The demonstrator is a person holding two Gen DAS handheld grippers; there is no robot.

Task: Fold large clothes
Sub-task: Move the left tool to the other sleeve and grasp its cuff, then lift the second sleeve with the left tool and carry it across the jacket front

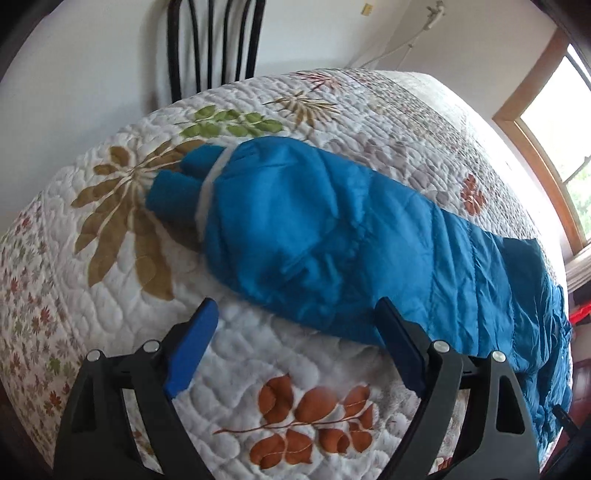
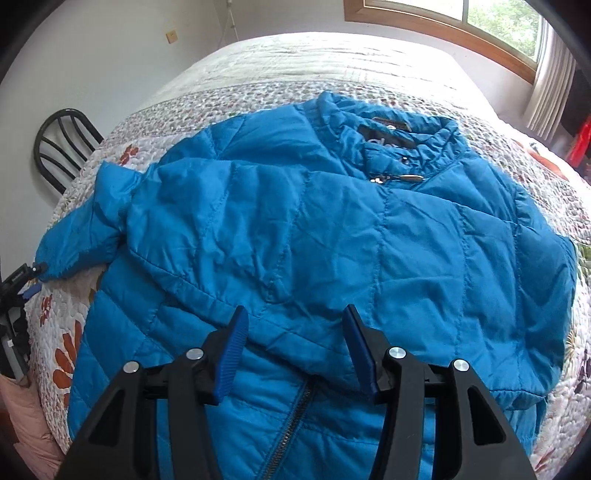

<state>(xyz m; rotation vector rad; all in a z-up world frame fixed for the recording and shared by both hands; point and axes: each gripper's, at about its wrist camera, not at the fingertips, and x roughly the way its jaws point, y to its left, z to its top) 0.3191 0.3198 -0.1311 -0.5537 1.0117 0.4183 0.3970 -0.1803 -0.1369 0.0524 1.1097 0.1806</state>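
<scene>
A blue quilted jacket (image 2: 332, 229) lies spread on a bed, collar (image 2: 399, 136) at the far side, zipper (image 2: 295, 417) toward me. One sleeve (image 1: 280, 221) stretches out to the side, its cuff (image 1: 173, 192) with a white band resting on the quilt. My left gripper (image 1: 295, 314) is open and empty, hovering just in front of that sleeve. My right gripper (image 2: 293, 317) is open and empty, just above the jacket's front near the zipper. The left gripper also shows at the sleeve end in the right wrist view (image 2: 26, 288).
The bed is covered by a white quilt with leaf prints (image 1: 314, 417). A black chair (image 2: 62, 144) stands by the wall beside the bed. A wood-framed window (image 2: 461, 22) is behind the bed, with curtains (image 2: 550, 88). A red object (image 2: 581, 140) sits at the right.
</scene>
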